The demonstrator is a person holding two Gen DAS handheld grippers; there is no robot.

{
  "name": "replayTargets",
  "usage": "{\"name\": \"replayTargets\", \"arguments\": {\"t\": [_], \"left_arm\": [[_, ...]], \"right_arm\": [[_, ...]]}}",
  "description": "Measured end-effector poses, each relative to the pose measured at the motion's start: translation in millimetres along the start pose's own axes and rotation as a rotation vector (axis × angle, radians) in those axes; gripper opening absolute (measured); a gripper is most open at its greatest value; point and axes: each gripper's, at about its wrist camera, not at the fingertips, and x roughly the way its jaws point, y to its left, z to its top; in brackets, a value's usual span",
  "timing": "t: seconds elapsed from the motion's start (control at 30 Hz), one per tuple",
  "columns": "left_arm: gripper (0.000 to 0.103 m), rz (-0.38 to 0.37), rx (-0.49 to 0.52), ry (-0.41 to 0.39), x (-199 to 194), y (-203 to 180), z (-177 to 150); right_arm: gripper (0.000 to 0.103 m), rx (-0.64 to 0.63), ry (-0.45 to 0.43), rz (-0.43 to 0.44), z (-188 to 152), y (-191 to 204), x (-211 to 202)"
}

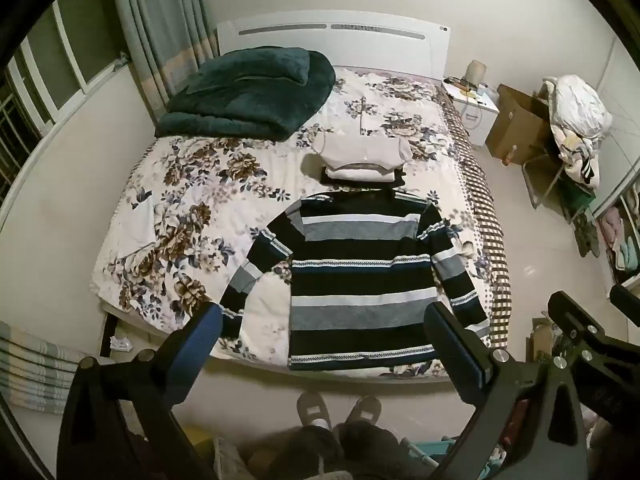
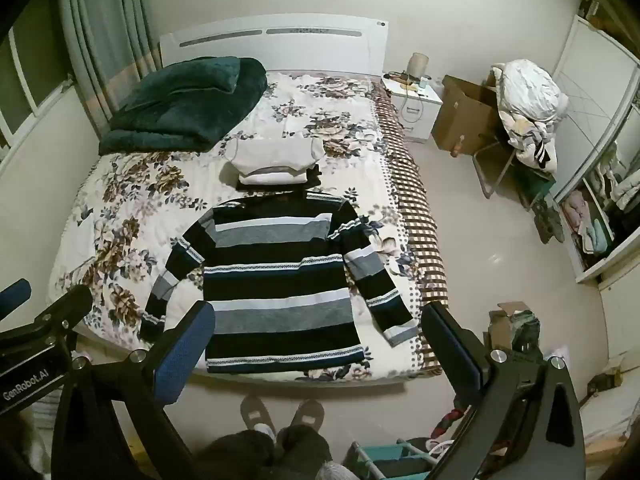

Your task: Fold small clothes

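striped sweater (image 2: 280,288) flat on bed (image 2: 120,216) | right gripper (image 2: 316,344) jaws apart

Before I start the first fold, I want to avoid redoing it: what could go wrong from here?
1. The striped sweater lies with its hem at the edge of the bed; a tug towards you could slide it off.
2. The folded stack sits right at the collar, so folding upward may knock it.
3. Both the left gripper and right gripper have jaws open and hold nothing; a sleeve could slip from a shallow pinch.
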Motion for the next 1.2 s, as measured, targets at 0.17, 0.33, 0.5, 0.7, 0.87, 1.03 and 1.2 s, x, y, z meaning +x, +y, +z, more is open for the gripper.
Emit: {"name": "replayTargets", "arguments": {"t": [0.17, 0.33, 0.5, 0.7, 0.87, 1.03, 1.2], "left_arm": [[0.103, 0.001, 0.001, -0.005, -0.1, -0.2, 0.0], [0.103, 0.001, 0.002, -0.007, -0.1, -0.2, 0.0], [0.103, 0.003, 0.0, -0.012, -0.3, -0.2, -0.1], [0.103, -0.001, -0.005, -0.02, -0.3, -3.4, 0.6], [0.103, 0.001, -0.007, -0.02, -4.2, -3.5, 0.6], [0.103, 0.0, -0.004, -0.023, -4.0, -2.6, 0.1], [0.103, -0.001, -0.005, -0.025, -4.3, -2.1, 0.2]], "right_arm": [[0.103, 0.003, -0.004, 0.0, -0.4, -1.8, -0.5], [0.103, 0.005, -0.004, 0.007, -0.9, -3.3, -1.2], [0.103, 0.001, -0.004, 0.004, -1.7, -3.5, -2.3], [0.103, 0.003, -0.008, 0.004, -3.1, -1.5, -5.3], [0.103, 0.004, -0.008, 0.005, -1.8, -2.3, -5.2], [0.103, 0.004, -0.01, 0.003, -0.7, -2.6, -5.3], [0.103, 0.004, -0.01, 0.003, 0.3, -2.5, -5.4]]}}
